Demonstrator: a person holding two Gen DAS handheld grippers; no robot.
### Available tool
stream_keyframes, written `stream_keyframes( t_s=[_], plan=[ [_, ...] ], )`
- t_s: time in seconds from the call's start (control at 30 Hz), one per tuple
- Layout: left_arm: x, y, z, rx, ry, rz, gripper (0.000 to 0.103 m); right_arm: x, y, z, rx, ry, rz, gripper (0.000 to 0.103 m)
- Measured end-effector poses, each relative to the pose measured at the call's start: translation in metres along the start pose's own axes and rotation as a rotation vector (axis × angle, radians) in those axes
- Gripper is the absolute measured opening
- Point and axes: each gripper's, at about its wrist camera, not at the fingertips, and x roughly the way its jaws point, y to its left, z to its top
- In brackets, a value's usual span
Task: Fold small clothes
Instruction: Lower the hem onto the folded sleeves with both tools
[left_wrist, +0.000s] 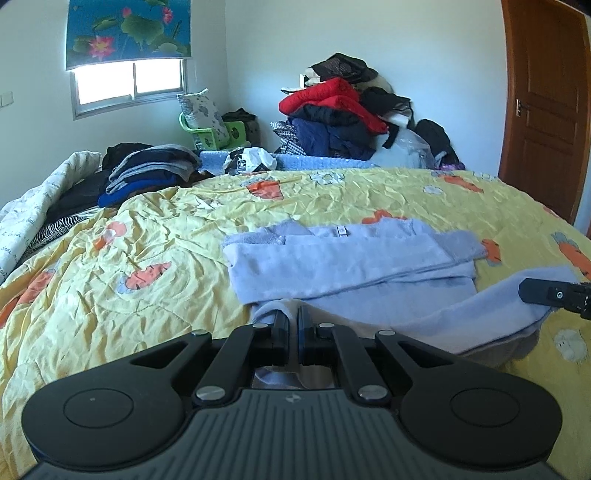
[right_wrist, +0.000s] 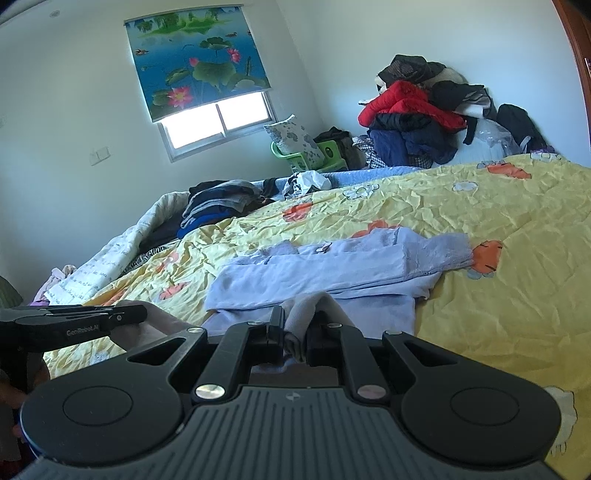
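Fleece in pale lavender, a small soft garment (left_wrist: 343, 258), lies partly folded on the wrinkled yellow carrot-print quilt (left_wrist: 147, 236). The left gripper (left_wrist: 291, 317) has its jaws pinched tight on the garment's near hem. The right gripper (right_wrist: 295, 325) clamps a bunched fold of the same hem, jaws narrow. A stack of folded dark clothes (left_wrist: 147, 170) sits well apart.

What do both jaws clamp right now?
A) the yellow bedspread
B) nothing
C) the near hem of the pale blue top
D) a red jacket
C: the left gripper and the right gripper each pinch a bunch of the pale blue top at its near edge, lifted off the yellow bedspread.
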Motion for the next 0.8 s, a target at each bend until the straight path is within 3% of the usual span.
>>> stream_keyframes(
  t_s=[0.33,0.8],
  plan=[
    [0.032,-0.002,0.031,-0.007,-0.056,0.036,0.004,0.036,-0.022,0.024,0.057,-0.043,-0.005,0.015],
    [0.117,-0.006,0.085,0.048,-0.020,0.054,0.004,0.119,-0.067,0.066,0.198,-0.059,-0.011,0.015]
  ],
)
